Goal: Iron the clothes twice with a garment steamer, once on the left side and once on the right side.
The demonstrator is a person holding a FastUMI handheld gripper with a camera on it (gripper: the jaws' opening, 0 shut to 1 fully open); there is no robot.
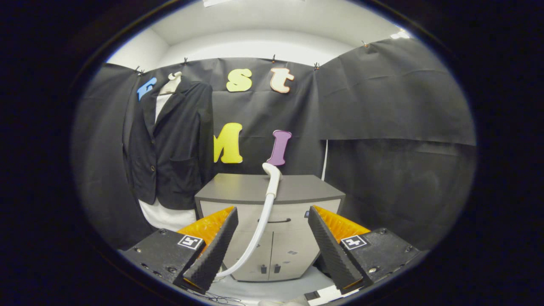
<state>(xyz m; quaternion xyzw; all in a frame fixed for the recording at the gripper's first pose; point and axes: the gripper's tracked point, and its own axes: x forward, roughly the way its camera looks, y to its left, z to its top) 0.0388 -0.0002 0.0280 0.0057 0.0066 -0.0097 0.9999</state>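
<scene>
Claw [272,244] fingers stand wide apart and grip nothing, aimed straight at the front of a grey cabinet [272,199] that stands against the booth's black cloth wall [382,106]. A dark blazer [170,144], the largest of the task's things, hangs on a hanger over a white garment [163,216] well off beyond the left finger, beside the cabinet and against the wall. Its front looks undisturbed, though steaming would leave little visible trace. Next in size, the garment steamer's white hose [259,229] curves up from the floor between the fingers, crossing in front of the cabinet doors. At its top the steamer head [273,178] rests over the front edge of the cabinet top, just ahead of the claw and untouched by either finger. Judging from this, the task appears to be at its start: the head has yet to be grasped, and both the left and the right pass over the blazer remain to be done.
</scene>
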